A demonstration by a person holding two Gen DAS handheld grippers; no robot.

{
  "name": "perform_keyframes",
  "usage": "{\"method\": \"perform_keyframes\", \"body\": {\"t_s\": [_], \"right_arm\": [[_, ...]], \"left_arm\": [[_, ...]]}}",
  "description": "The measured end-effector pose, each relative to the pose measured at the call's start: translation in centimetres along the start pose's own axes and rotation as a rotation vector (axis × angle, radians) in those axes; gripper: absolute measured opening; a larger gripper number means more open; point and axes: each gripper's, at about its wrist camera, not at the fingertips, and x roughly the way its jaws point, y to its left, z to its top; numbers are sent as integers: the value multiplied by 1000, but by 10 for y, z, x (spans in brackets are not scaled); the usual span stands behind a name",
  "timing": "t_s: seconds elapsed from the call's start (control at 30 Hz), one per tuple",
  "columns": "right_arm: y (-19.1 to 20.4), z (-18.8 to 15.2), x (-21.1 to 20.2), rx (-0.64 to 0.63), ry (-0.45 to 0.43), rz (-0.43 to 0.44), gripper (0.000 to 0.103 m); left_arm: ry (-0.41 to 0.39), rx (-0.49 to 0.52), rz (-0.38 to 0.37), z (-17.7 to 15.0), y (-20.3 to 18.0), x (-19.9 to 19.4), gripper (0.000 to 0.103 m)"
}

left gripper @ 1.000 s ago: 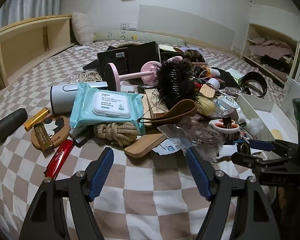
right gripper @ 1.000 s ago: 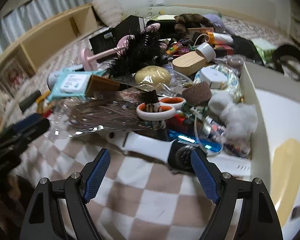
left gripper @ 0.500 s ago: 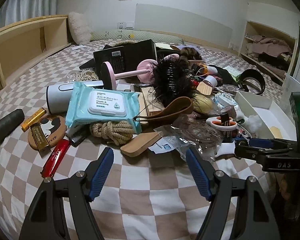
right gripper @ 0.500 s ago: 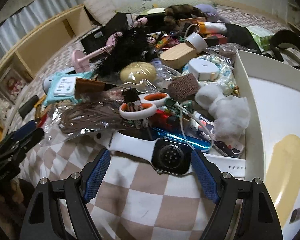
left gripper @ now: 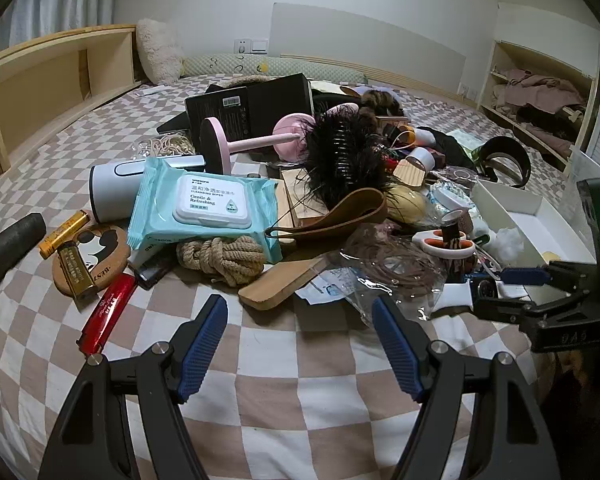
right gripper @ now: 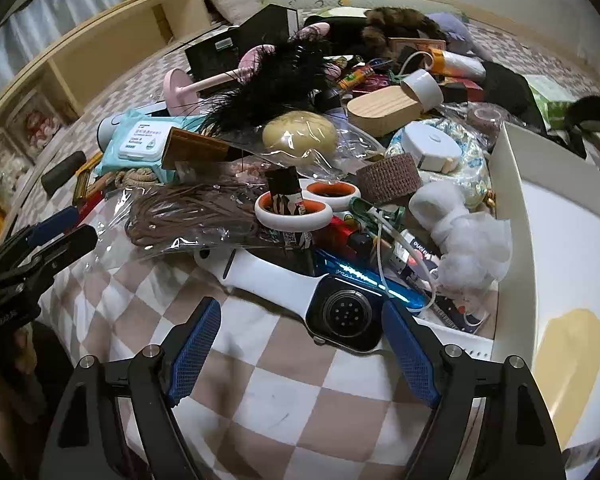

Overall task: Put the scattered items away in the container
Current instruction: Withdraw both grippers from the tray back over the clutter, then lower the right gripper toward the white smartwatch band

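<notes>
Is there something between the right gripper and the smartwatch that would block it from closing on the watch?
Nothing visible blocks it. The right gripper is open, and the smartwatch lies on the checked bedspread just ahead of its fingertips. The blue pen and the rest of the pile lie beyond the watch, not before it.

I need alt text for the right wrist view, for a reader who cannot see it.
The open right gripper hovers over a white-strapped smartwatch lying face down on a checkered bedcover. Behind it lies a cluttered pile; a white container stands on the right.

Left hand-held gripper [left gripper: 300, 344] gapes wide, tilted down; right hand-held gripper [right gripper: 302, 348] likewise.
</notes>
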Motion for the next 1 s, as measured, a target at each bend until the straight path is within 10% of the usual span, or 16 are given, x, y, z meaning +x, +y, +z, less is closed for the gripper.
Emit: {"method": "perform_keyframes", "body": {"t_s": [0.43,1.0], "right_arm": [[-10,8,23,-65,77,-50,83],[21,-12,19,-10,143,102,92]], "left_arm": [[5,6,-8,0,-2,1,75],[5,5,-9,-3,-7,-2,75]]}}
